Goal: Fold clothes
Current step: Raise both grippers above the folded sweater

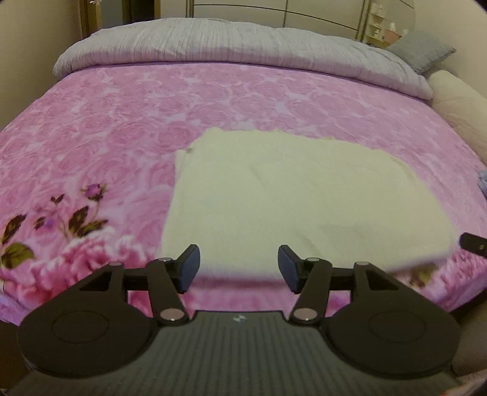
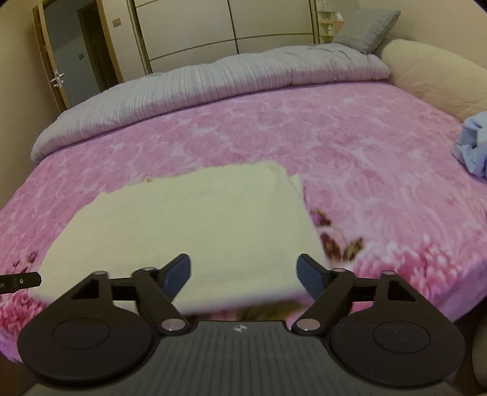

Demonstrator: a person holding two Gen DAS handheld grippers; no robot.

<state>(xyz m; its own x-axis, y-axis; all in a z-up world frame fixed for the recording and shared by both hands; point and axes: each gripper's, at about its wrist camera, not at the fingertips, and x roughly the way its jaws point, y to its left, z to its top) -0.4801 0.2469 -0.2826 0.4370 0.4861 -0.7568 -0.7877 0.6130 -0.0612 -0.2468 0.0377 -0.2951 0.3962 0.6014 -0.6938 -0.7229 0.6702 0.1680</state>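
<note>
Pink floral bedspread (image 1: 121,128), grey duvet (image 1: 213,42) bunched along its far edge (grey pillow (image 2: 366,29) beyond), open door (image 2: 57,61)

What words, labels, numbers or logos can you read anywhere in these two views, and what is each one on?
No readable words or numbers in either view.
Small pale emblem on the left tongs body: a logo mark, no letters legible.
Same kind of emblem on the right tongs body: too small to read.
Faint pale mark on the black part at the left edge of the right wrist view: too blurred to read.
</note>
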